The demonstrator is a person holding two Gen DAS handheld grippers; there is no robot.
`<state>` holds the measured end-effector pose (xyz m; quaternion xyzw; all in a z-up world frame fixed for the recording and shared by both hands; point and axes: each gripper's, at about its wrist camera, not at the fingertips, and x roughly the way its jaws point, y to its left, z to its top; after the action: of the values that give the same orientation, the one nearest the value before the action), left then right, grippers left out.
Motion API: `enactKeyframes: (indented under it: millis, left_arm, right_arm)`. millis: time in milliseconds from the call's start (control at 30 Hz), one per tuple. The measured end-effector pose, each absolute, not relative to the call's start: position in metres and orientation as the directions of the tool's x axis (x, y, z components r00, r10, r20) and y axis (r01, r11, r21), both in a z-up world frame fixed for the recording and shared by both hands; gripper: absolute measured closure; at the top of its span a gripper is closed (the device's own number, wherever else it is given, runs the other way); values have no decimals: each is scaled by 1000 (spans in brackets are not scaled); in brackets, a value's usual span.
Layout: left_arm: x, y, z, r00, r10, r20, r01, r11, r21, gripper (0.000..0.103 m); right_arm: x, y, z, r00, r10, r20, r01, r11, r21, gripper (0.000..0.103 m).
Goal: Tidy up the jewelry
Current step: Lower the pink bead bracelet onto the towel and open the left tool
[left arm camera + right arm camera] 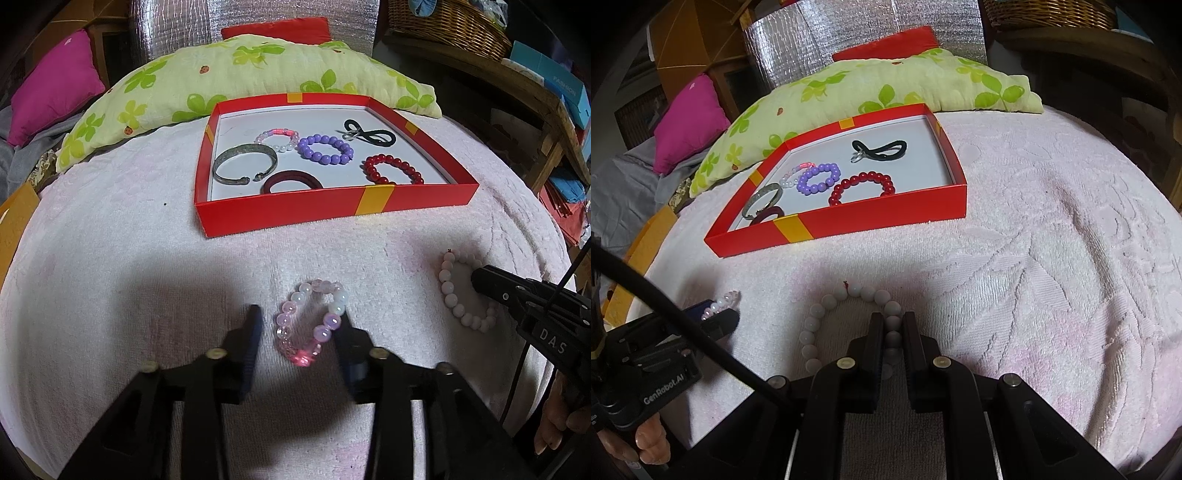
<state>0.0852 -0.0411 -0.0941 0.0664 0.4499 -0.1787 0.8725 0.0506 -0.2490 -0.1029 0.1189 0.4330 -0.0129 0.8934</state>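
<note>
A pink and clear bead bracelet [312,325] lies on the pink towel between the open fingers of my left gripper [301,317]; the right finger touches its beads. My right gripper [893,325] is shut on the right side of a pale pink bead bracelet [827,321], which rests on the towel; it also shows in the left wrist view [461,295]. A red box tray [406,201] further back holds a metal cuff [243,164], a purple bead bracelet [325,147], a red bead bracelet [391,170], a dark red band [291,181], a black tie [369,134] and a small pink bracelet [277,140].
A green-flowered pillow [236,74] lies behind the tray, with a magenta cushion [55,85] to its left. A wooden shelf with a wicker basket [454,26] and boxes stands at the right. An orange box [14,221] sits at the towel's left edge.
</note>
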Motion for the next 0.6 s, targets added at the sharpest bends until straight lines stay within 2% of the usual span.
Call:
enactKeyframes:
  millis: [67, 600]
  left_arm:
    - [85, -41, -95, 535, -241, -810, 368, 929, -34, 51]
    - [85, -42, -95, 534, -240, -811, 366, 930, -34, 48]
  right_arm:
    - [51, -249, -103, 625, 79, -777, 126, 972, 200, 90]
    - [51, -250, -103, 624, 84, -777, 128, 970, 207, 90]
